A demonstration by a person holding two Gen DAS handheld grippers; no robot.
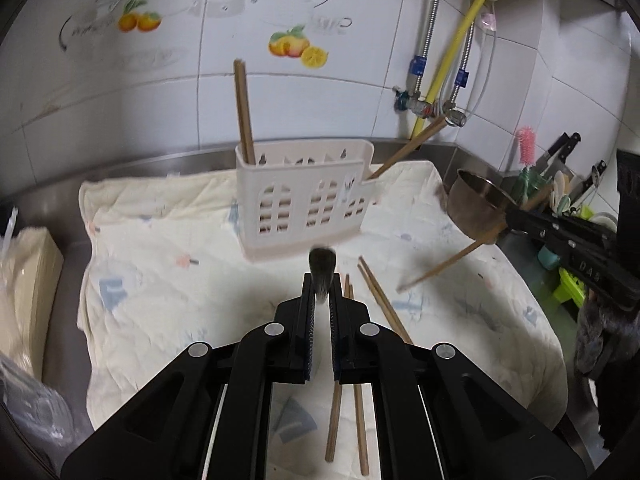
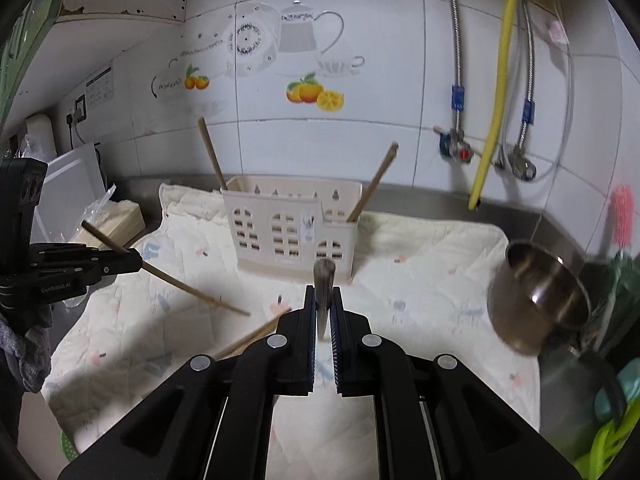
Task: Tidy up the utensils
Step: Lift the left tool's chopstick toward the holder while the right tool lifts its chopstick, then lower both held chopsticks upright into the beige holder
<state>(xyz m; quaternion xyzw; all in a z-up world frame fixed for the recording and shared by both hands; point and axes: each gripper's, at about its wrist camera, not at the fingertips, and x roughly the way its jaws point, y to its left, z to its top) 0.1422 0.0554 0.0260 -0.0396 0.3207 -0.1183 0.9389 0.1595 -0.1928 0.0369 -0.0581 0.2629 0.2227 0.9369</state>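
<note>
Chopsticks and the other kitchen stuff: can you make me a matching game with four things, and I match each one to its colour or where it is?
Things:
1. metal pot
2. utensil holder
3. loose chopsticks
4. hose

Clues:
A. cream, standing upright on the cloth
B. yellow, running down the wall
C. shiny silver
D. brown, lying flat on the cloth

Pairs: 1-C, 2-A, 3-D, 4-B

Wooden chopsticks (image 1: 440,268); matt plastic caddy (image 1: 304,204), quilted cloth (image 1: 180,300); glossy tiles (image 1: 300,96)
</note>
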